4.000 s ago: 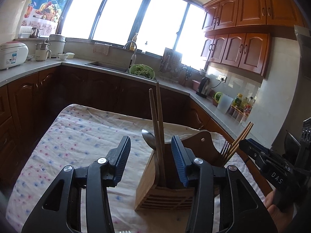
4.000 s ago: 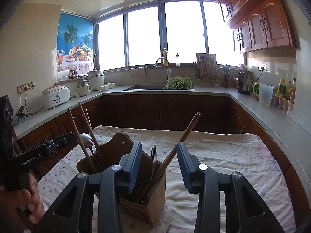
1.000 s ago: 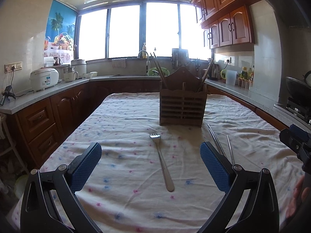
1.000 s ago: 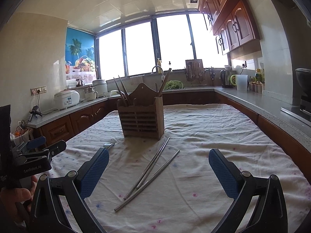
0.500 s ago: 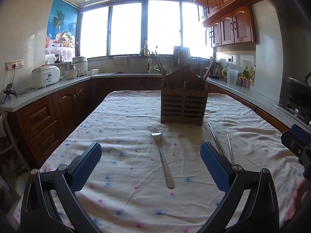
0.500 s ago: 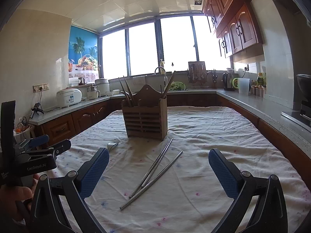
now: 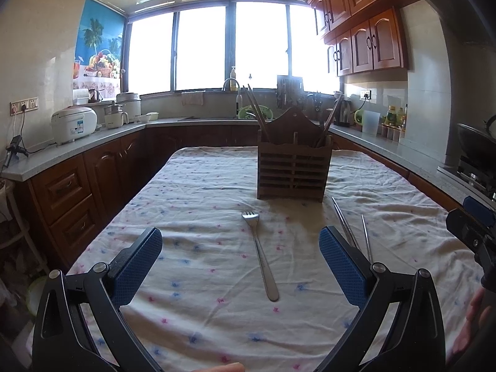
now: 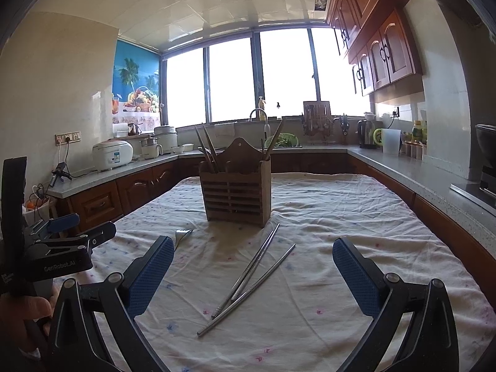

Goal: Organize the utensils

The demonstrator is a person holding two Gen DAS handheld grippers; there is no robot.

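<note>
A wooden slatted utensil holder (image 7: 293,172) stands mid-table with wooden chopsticks (image 7: 255,110) upright in it; it also shows in the right wrist view (image 8: 237,193). A steel fork (image 7: 260,252) lies on the cloth in front of it, its tines showing in the right wrist view (image 8: 183,234). Steel chopsticks (image 8: 252,274) lie to the fork's right, also in the left wrist view (image 7: 344,220). My left gripper (image 7: 240,263) is wide open and empty, back from the fork. My right gripper (image 8: 252,271) is wide open and empty, back from the steel chopsticks.
The table wears a white floral cloth (image 7: 198,204). Kitchen counters with wooden cabinets run along three sides, with a rice cooker (image 7: 73,122) on the left and a sink (image 7: 231,85) under the window. A stove with a wok (image 7: 477,144) is at the right.
Four seconds ago both grippers were close over the holder. They have drawn back towards the near table edge and opened wide. Over the last second the views barely shift.
</note>
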